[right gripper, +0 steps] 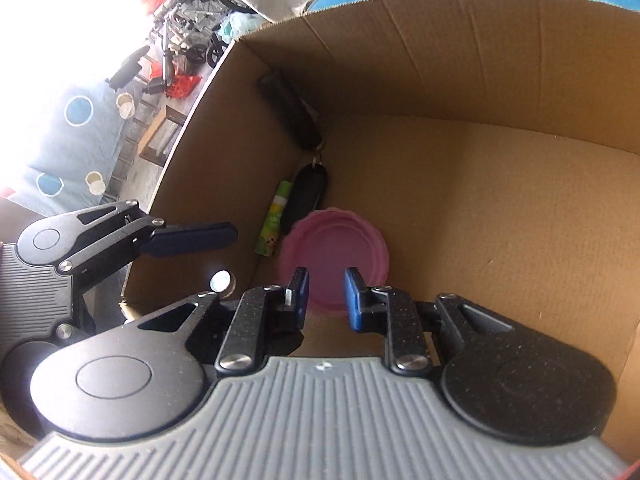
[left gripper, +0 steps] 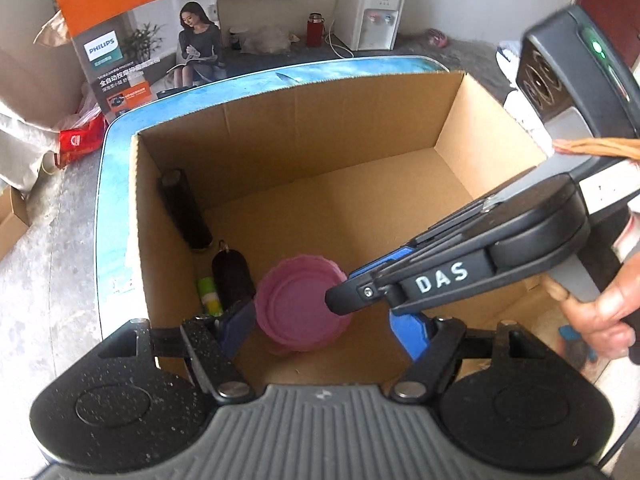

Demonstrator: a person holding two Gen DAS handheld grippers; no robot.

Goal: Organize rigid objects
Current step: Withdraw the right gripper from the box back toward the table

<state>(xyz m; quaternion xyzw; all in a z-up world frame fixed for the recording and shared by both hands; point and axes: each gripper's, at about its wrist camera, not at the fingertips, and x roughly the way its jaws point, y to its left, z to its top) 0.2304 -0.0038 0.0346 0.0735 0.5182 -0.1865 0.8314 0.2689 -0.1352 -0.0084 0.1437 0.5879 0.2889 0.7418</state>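
Open tongs [right gripper: 326, 296], cardboard box [left gripper: 452, 120], blue table [left gripper: 116, 160], concrete floor [left gripper: 48, 240]

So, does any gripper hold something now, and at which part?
Nothing is held. The right gripper is open above the pink lid in the cardboard box; the left gripper is open too.

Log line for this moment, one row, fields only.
stage: packing box | right claw: open, empty, above pink lid | left claw: open, empty | lid: lying on box floor
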